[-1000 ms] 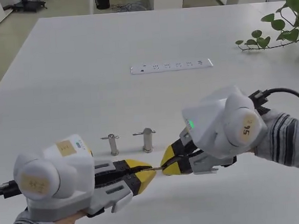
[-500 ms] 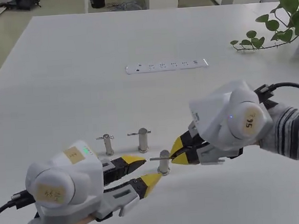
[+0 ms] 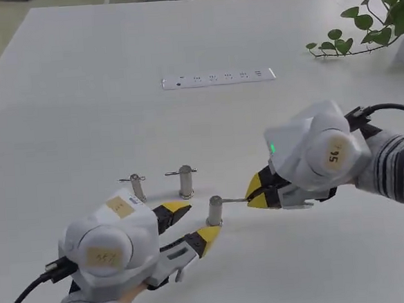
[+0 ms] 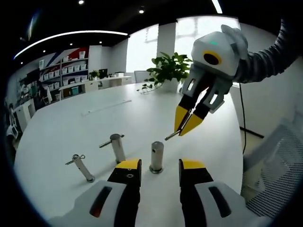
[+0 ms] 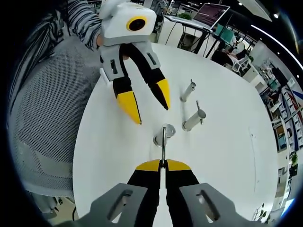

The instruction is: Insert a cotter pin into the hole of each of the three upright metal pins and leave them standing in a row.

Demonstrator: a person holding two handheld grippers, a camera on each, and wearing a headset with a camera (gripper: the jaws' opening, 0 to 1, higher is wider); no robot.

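Three upright metal pins stand on the white table. The far two (image 3: 136, 187) (image 3: 185, 182) each carry a cotter pin through the top. The nearest pin (image 3: 215, 211) stands a little to their right and is bare. My left gripper (image 3: 193, 223) is open, its yellow fingertips just short of this pin on either side (image 4: 156, 156). My right gripper (image 3: 257, 193) is shut on a thin cotter pin (image 3: 234, 200) that points at the pin's top (image 5: 165, 132). Whether its tip (image 4: 166, 137) is inside the hole I cannot tell.
A white power strip (image 3: 218, 78) lies at the far middle of the table. A leafy plant (image 3: 373, 15) hangs over the far right corner. A black cable (image 3: 393, 114) runs from the right gripper, another (image 3: 25, 299) from the left.
A second ago the left jaws were around the third pin, meeting the right gripper. They have opened and drawn back, and the pin stands alone. The right gripper still holds the cotter pin beside it.
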